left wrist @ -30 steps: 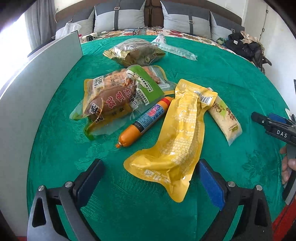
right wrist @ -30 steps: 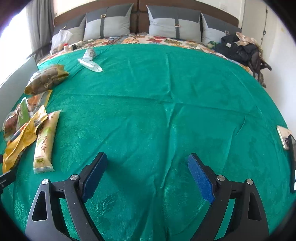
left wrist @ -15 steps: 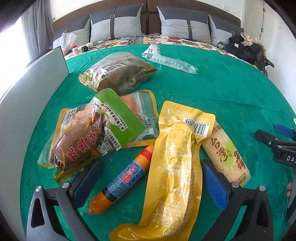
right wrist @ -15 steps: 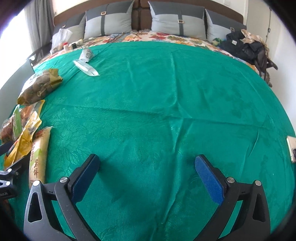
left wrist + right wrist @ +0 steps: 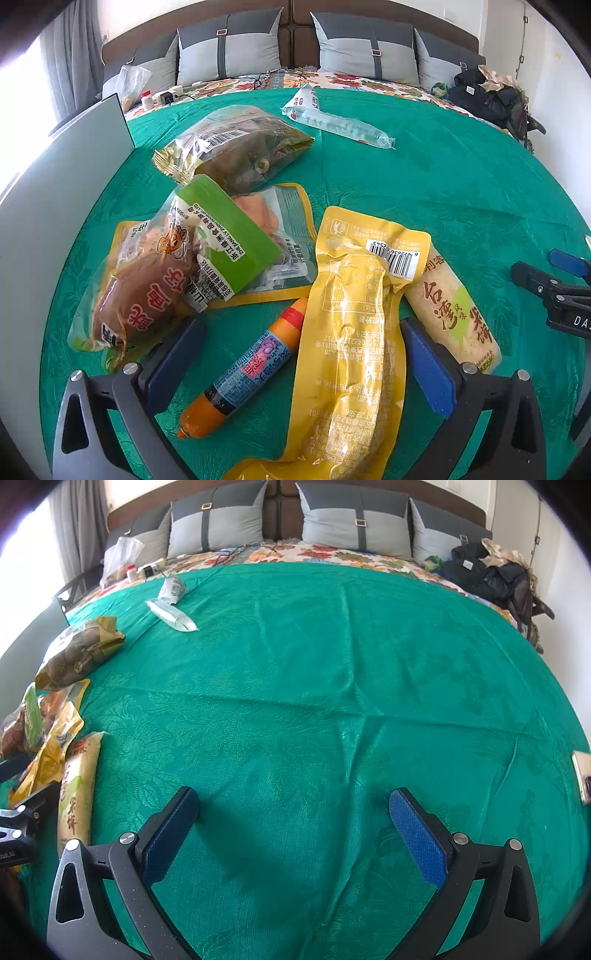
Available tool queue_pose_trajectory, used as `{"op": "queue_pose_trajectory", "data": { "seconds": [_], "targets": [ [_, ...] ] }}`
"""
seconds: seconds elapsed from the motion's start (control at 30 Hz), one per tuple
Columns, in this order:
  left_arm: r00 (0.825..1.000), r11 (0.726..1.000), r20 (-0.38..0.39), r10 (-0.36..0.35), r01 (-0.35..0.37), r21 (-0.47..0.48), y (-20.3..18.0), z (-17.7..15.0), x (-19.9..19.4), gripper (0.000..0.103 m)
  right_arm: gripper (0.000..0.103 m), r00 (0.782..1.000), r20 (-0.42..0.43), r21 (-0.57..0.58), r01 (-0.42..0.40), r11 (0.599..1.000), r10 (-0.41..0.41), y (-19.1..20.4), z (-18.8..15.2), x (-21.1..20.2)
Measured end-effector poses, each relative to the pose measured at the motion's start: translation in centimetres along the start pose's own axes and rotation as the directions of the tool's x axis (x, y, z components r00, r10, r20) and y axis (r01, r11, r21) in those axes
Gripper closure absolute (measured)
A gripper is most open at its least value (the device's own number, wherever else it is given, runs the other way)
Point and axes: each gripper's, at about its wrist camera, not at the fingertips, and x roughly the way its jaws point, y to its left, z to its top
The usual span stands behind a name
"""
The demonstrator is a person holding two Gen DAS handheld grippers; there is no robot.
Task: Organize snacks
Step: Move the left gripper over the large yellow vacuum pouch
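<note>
Snacks: seven packets (image 5: 354,332) and one sausage stick (image 5: 243,373) lie on the bed (image 5: 332,664); left tongs (image 5: 299,365) and right tongs (image 5: 295,834) gape wide, holding nothing.

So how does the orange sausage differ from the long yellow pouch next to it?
The orange sausage is a slim round stick with a blue label; the long yellow pouch is wider, flatter and crinkled, with a barcode. The sausage lies wholly on the green cloth; the pouch overlaps the rice cracker pack. Both lie between the left hand-held gripper's open fingers.
</note>
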Motion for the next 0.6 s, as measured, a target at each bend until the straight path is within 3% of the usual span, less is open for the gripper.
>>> {"op": "queue_pose_trajectory", "data": {
  "seconds": [0.6],
  "targets": [
    [1.000, 1.000, 0.001, 0.000, 0.000, 0.000, 0.00, -0.01, 0.02, 0.000, 0.000, 1.000, 0.000, 0.000, 0.000, 1.000, 0.000, 0.00, 0.01, 0.01]
  ]
}}
